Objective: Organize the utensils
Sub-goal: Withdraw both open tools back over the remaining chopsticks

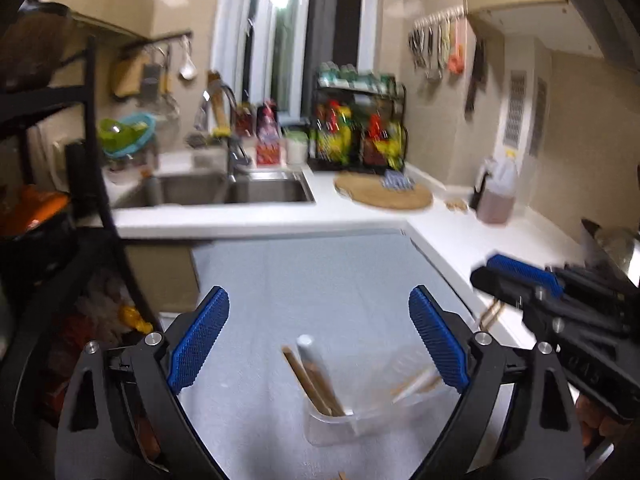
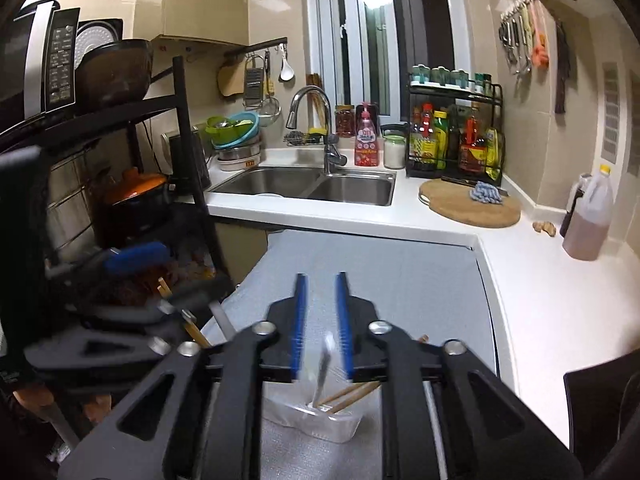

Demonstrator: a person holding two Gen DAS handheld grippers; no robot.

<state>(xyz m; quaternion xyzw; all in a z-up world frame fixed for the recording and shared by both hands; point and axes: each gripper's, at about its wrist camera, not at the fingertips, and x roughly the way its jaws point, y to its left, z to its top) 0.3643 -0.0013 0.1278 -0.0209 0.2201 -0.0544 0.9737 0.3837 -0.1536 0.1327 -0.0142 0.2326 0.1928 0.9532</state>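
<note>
1 clear container (image 1: 352, 420) holds 2 chopsticks (image 1: 316, 384), 1 white-handled utensil (image 1: 310, 354).

Clear plastic container (image 2: 316, 420), glossy; wooden chopsticks (image 2: 348, 396) inside, matt. Grey mat (image 2: 400, 280), finely textured. Glossy white countertop (image 2: 540, 300). Brushed steel sink (image 2: 352, 188). Round wooden board (image 2: 452, 206).

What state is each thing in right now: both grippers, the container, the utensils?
left gripper: jaws wide open, nothing between the pads.
right gripper: jaws partly open, gripping nothing.
clear plastic container: upright on the grey mat.
wooden chopsticks: standing tilted in the container.
white-handled utensil: in the container, leaning.
tap: no water seen running.
</note>
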